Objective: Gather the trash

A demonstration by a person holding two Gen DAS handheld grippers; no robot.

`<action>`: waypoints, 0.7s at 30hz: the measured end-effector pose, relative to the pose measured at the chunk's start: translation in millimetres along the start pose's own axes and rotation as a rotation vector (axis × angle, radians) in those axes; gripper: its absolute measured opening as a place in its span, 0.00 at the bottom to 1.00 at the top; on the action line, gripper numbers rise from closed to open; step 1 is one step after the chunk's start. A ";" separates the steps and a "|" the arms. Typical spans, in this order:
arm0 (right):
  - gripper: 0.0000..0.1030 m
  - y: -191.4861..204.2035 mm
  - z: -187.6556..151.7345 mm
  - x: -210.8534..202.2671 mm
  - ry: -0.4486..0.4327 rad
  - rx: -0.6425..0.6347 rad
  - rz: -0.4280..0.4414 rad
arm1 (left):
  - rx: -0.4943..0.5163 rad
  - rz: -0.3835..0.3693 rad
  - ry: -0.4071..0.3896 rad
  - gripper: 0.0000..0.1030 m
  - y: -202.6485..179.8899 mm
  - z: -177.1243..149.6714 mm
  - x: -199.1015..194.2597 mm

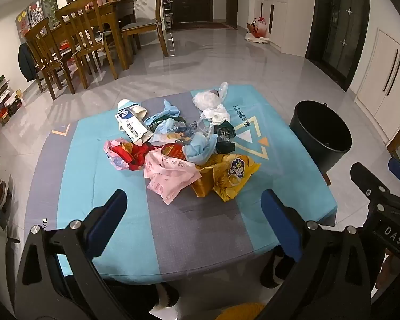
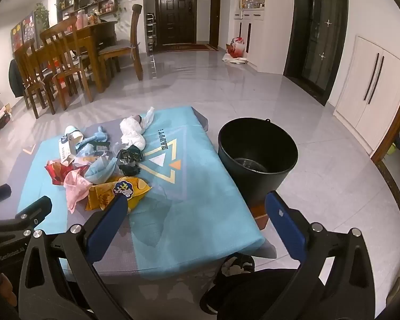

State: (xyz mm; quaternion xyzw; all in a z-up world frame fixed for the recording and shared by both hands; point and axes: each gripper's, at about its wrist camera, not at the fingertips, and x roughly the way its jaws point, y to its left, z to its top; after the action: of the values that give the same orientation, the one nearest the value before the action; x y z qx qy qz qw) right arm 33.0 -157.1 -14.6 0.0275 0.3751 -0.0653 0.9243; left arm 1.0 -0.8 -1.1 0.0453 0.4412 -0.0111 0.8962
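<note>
Bench (image 1: 106, 176) cloth is littered centrally with light, crinkly trash (image 1: 173, 146); the black bucket (image 2: 256, 154) stands beside its right edge. Both left tongs (image 1: 194, 208) and right tongs (image 2: 197, 208) are held spread, empty. The yellow wrapper (image 1: 226, 178), nearest, is best pinched at a raised fold.

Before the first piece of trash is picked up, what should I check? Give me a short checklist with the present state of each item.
1. Left gripper open, nothing between its fingers: ok.
2. Right gripper open and empty: ok.
3. Black bucket upright beside the table, mouth unobstructed: ok.
4. Trash pile on the tablecloth, in front of both grippers: ok.
5. Yellow snack bag nearest, not covered: ok.
6. Bucket fully empty: cannot tell.
</note>
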 end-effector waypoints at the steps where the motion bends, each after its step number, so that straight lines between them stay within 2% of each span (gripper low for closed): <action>1: 0.98 -0.6 -0.2 0.0 0.000 0.004 0.001 | -0.001 0.000 0.000 0.97 -0.1 0.5 0.5; 6: 0.98 -0.1 -1.3 -0.5 0.001 0.003 0.002 | -0.003 -0.001 0.009 0.97 -4.7 8.4 9.5; 11: 0.98 1.1 -2.5 -1.7 -0.002 -0.002 0.004 | -0.016 -0.018 -0.024 0.97 0.6 1.4 3.6; 21: 0.98 1.3 -1.9 -1.5 0.006 -0.001 0.005 | -0.015 -0.022 -0.027 0.97 0.3 -4.1 0.4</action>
State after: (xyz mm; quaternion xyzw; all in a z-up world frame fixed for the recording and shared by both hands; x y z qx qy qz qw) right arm 30.8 -155.5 -14.9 0.0280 0.3777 -0.0625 0.9234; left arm -2.0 -0.2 -3.8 0.0338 0.4297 -0.0182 0.9021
